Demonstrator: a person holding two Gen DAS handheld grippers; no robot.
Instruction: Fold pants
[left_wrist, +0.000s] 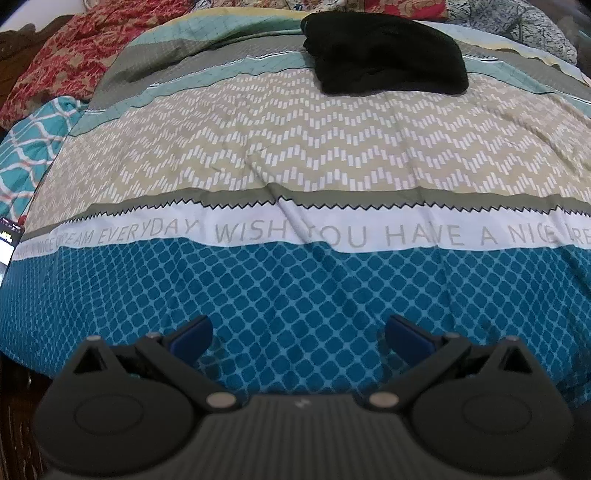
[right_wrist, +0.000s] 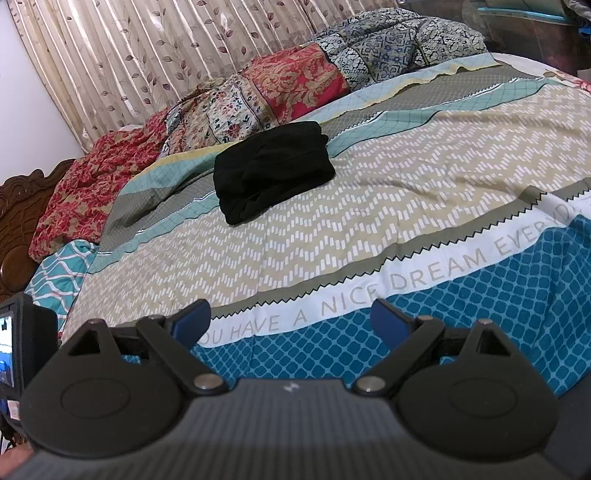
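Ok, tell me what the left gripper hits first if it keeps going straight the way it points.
Most likely the patterned bedspread: the open left gripper hangs over its blue diamond band, aimed across the bed. The folded black pants lie far ahead, slightly right of that line. Depth is unclear, so this is a judgement.

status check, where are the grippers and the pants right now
Left hand-held gripper open, empty, over the blue band. Right hand-held gripper open, empty. Black pants in a folded bundle far up the bedspread. Nothing between.
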